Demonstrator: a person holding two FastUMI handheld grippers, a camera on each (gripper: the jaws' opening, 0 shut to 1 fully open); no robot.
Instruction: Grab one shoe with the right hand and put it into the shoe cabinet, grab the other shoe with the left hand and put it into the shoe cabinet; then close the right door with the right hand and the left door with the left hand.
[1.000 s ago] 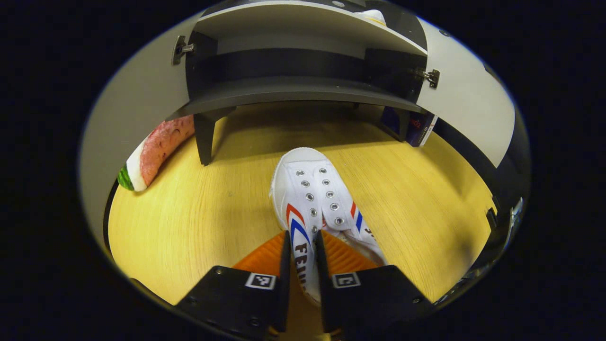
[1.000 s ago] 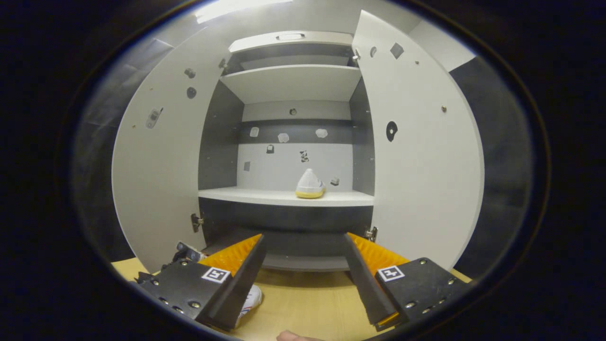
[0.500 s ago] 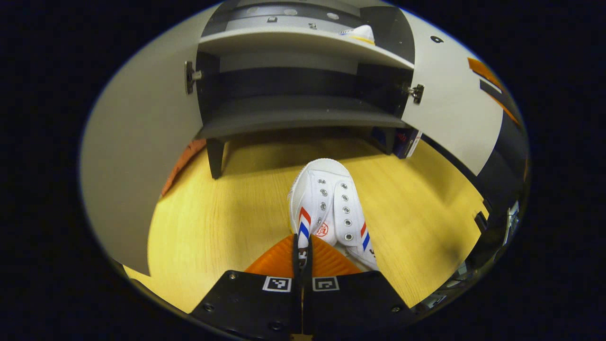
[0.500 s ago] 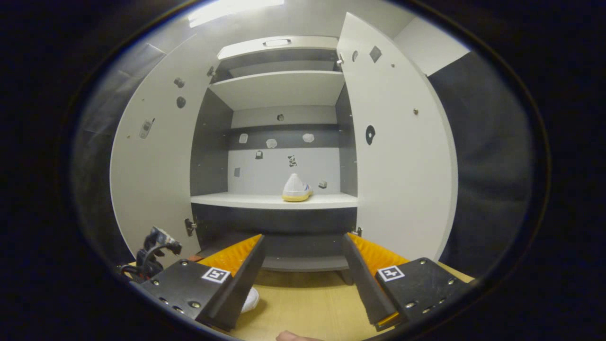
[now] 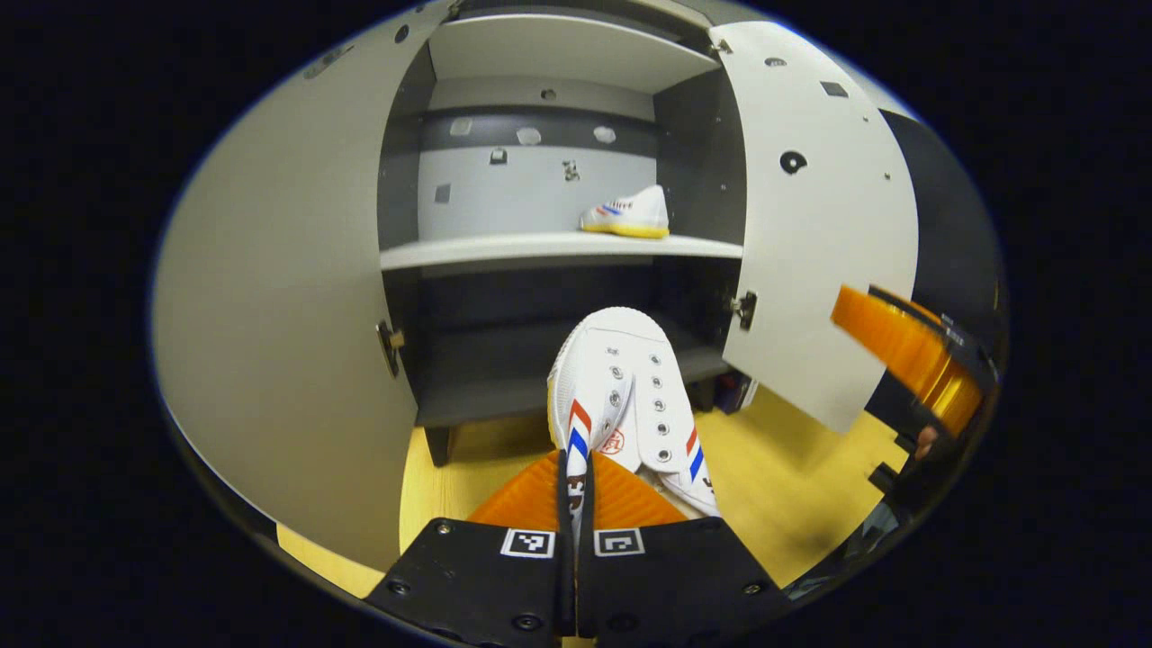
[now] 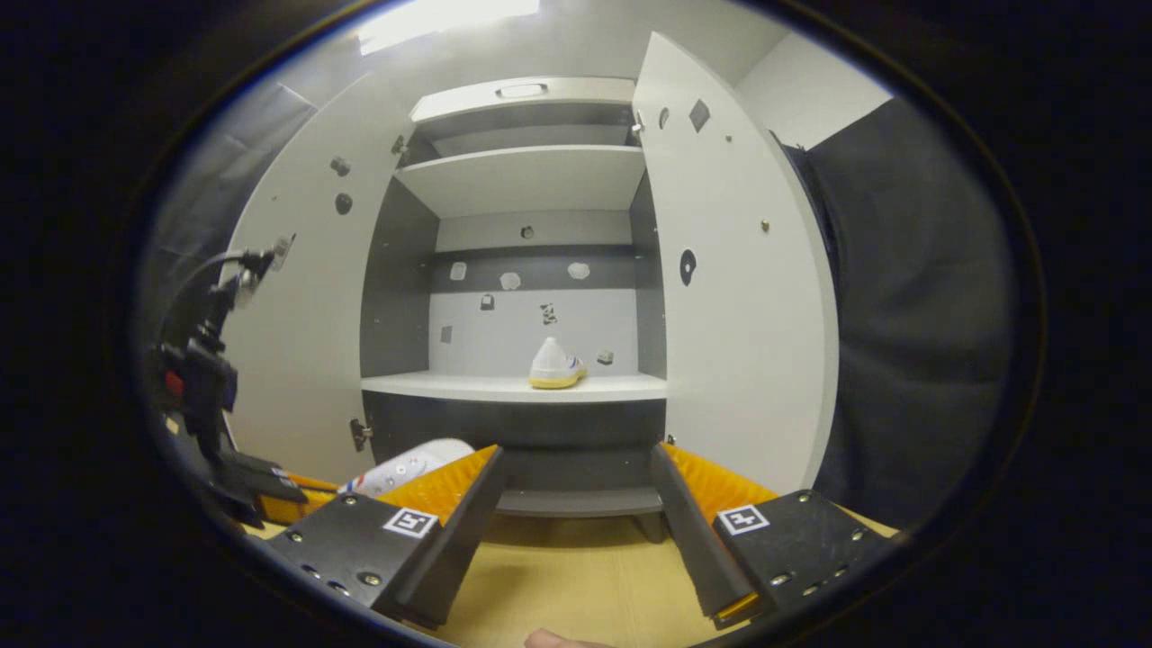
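Note:
My left gripper (image 5: pixel 574 461) is shut on the side of a white shoe (image 5: pixel 623 385) with red and blue stripes. It holds the shoe in the air, toe pointing at the open shoe cabinet's dark lower shelf (image 5: pixel 540 396). The other white shoe (image 5: pixel 627 214) stands on the pale middle shelf (image 5: pixel 504 249), towards its right. In the right gripper view, that shoe (image 6: pixel 555 364) is straight ahead, and my right gripper (image 6: pixel 576 504) is open and holds nothing. The held shoe (image 6: pixel 409 465) and the left gripper (image 6: pixel 306 493) show at the lower left.
Both cabinet doors stand wide open: the left door (image 5: pixel 279 315) and the right door (image 5: pixel 810 225). The wooden floor (image 5: pixel 783 486) lies below. My right gripper's fingers (image 5: pixel 900 346) appear beyond the right door's edge. A dark cloth wall (image 6: pixel 909 315) hangs at the right.
My left gripper has closed on the shoe, lifted it off the floor and tilted up to face the cabinet. The right gripper stayed open and drew back slightly.

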